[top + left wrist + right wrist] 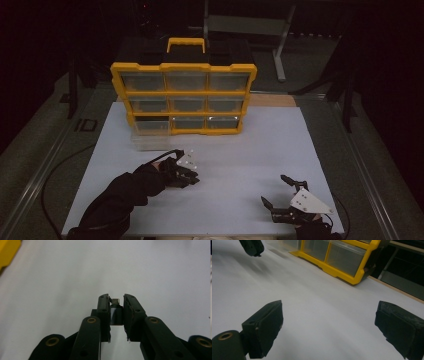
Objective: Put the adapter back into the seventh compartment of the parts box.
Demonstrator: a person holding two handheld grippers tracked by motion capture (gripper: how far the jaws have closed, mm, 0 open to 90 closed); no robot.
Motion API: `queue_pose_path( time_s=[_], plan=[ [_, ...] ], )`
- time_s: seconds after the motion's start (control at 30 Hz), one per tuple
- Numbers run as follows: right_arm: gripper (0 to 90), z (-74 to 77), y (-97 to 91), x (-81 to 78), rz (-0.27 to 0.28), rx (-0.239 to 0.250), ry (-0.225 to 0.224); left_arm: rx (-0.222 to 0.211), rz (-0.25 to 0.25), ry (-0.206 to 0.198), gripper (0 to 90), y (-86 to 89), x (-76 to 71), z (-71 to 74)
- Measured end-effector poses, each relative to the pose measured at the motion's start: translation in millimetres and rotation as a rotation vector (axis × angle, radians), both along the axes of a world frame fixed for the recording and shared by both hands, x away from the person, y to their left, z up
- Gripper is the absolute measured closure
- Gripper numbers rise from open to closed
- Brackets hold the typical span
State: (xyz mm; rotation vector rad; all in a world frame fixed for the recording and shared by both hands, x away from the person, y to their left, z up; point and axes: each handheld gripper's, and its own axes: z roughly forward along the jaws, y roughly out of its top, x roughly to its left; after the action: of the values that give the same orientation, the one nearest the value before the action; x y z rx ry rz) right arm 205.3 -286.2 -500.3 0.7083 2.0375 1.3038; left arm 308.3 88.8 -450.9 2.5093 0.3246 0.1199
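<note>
I have the left gripper (116, 301) clenched on a small dark block with a metal tip (116, 312), pinched between its fingers (103, 312) and held just above the white tabletop (240, 150). In the high view that gripper (187, 176) sits near the clear plastic drawer (149, 141) pulled out in front of the yellow-framed organiser cabinet with clear drawers (184, 95); a few tiny white bits (189, 159) lie just beside it. My right gripper (277, 192) rests at the near right, well apart, its fingers (265, 327) spread wide with nothing between them. As I read it, the pick-up is done. Carrying the part to the open drawer, dropping it in and pushing the drawer home remain.
</note>
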Motion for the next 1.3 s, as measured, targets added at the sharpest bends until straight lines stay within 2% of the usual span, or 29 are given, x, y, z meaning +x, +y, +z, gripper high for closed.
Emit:
queue_pose_path(
  time_s=[0.57,0.9,1.1,1.3],
  plan=[
    [8.3,0.0,0.3,0.1,0.002,0.000,0.000,-0.013,0.010,-0.034,76.7,8.2,7.7,29.9],
    [8.3,-0.4,0.5,0.4,0.002,0.001,0.000,-0.023,0.040,-0.062,76.7,17.6,14.6,45.3],
    [8.2,-0.3,0.3,0.1,-0.001,0.003,0.003,-0.046,0.058,-0.070,76.7,23.0,18.9,55.2],
    [8.2,-0.5,0.5,0.4,0.003,0.000,-0.002,-0.042,0.071,-0.085,76.7,28.1,22.8,62.0]
  ],
)
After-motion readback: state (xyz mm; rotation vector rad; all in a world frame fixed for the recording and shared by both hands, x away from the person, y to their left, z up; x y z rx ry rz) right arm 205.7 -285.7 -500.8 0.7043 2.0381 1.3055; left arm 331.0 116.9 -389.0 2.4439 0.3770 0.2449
